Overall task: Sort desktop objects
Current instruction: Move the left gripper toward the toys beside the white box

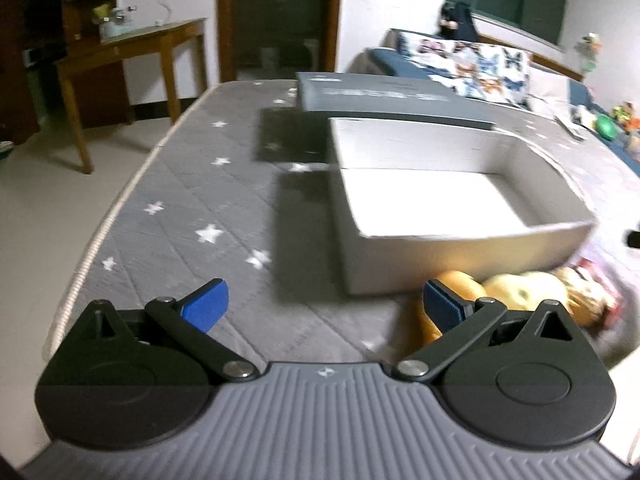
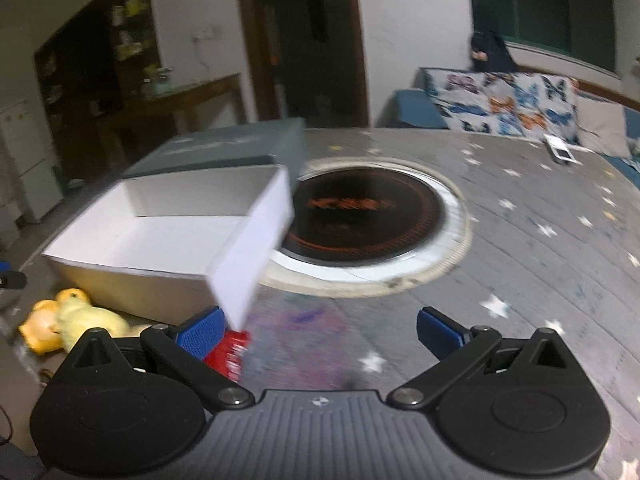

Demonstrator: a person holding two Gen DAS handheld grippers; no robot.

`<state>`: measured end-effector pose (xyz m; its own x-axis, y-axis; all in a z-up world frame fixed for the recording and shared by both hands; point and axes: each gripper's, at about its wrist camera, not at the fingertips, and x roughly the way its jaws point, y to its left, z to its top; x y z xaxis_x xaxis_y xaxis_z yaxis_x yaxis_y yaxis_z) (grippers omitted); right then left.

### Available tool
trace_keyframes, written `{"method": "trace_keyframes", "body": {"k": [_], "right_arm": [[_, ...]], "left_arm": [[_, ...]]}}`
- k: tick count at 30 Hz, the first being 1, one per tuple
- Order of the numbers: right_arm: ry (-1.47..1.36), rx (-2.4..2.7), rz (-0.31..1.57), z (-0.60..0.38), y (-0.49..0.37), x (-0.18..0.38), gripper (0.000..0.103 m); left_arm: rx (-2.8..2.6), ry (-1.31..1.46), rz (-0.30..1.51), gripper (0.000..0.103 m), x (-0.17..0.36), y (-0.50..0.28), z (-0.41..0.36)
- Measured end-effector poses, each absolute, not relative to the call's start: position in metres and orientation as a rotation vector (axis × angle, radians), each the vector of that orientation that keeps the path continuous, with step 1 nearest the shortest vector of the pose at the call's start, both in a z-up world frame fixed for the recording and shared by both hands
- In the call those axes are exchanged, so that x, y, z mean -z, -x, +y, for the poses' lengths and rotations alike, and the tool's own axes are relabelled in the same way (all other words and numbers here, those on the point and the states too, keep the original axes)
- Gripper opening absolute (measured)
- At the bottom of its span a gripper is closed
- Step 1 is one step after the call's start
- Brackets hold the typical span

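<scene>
The landmark is the open white box (image 1: 432, 196), which stands on the grey star-patterned counter (image 1: 192, 200) with its dark grey lid (image 1: 384, 98) touching its far side.

In the left wrist view, a wooden side table (image 1: 132, 52) stands on the floor well beyond the box's left side. The left tool (image 1: 326, 306) is spread wide with nothing between its blue pads, over bare counter just before the box's near left corner. Against the box's near wall lie yellow and orange plush toys (image 1: 516, 288) and, further right, a blurred red-and-white packet (image 1: 596, 280).

In the right wrist view, the plush toys (image 2: 68, 318) lie in front of the box's (image 2: 152, 236) near wall. A red packet (image 2: 230, 354) sits just below the box's near right corner, touching the left pad of the right tool (image 2: 320, 330); that tool is also wide apart and grips nothing. To the box's right, a round black cooktop (image 2: 372, 220) is set into the counter, partly covered by the box's corner. Far beyond it, a butterfly-print cushion (image 2: 504, 102) leans on a blue sofa.
</scene>
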<state>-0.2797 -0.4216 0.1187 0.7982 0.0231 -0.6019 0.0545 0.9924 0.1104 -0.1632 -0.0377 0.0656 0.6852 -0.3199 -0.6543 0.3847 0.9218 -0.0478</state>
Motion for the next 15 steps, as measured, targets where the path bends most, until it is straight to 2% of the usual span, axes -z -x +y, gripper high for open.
{"method": "trace_keyframes", "body": {"k": [15], "right_arm": [[-0.061, -0.18, 0.613, -0.363, 0.26, -0.143, 0.103]], "left_arm": [[0.567, -0.117, 0.78, 0.103, -0.053, 0.183, -0.069]]}}
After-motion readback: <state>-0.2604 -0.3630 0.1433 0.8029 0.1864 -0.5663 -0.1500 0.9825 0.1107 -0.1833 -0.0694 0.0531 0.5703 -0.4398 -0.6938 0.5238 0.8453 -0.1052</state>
